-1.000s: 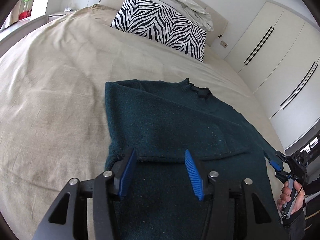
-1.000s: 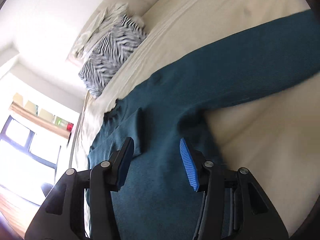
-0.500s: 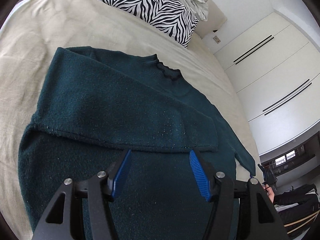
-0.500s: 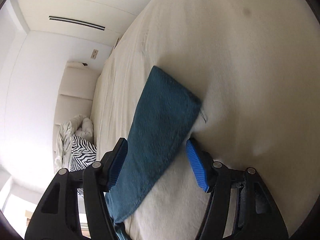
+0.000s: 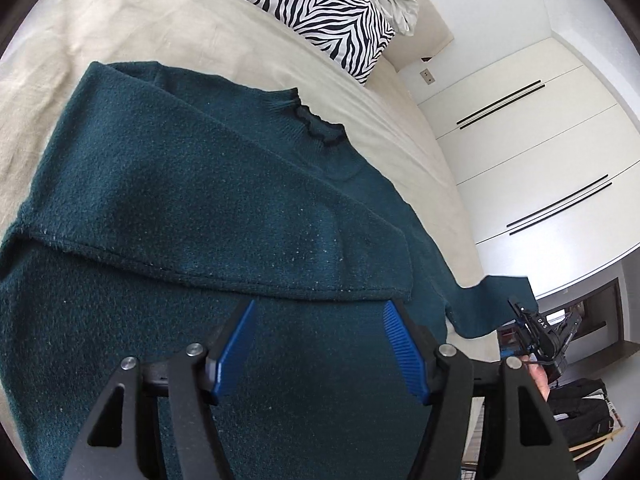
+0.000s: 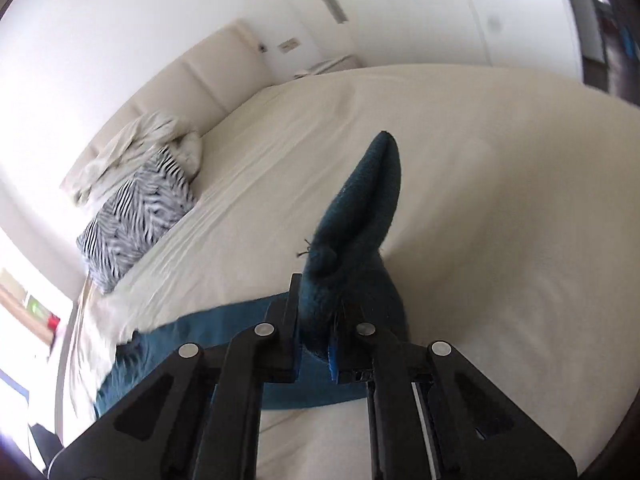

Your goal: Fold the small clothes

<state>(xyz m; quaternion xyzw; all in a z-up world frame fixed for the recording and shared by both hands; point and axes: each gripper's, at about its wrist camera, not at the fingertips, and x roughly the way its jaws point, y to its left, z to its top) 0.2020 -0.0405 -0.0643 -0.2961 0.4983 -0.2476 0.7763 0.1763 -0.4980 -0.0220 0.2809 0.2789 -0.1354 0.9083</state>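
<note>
While right gripper [image 6: 316,344] tilts down, jaws clamp sleeve [image 6: 360,216] | left gripper [image 5: 320,344] jaws apart above sweater [image 5: 180,200]

Left gripper [image 5: 318,344] angled downward, jaws wide apart, just opened further, nothing pinched. Right gripper [image 6: 314,344] just clamped shut on sleeve [image 6: 360,220].

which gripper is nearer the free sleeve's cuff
Right. The right gripper is shut on the cuff; the left gripper is open over the sweater's body, apart from it.

Right tongs [image 6: 316,336] clamped on teal sweater sleeve [image 6: 360,216], cuff sticking up toward 12 o'clock. Jaws just closed on it. Cream bed [image 6: 500,220] below; zebra pillow [image 6: 136,216] at 9 o'clock.
</note>
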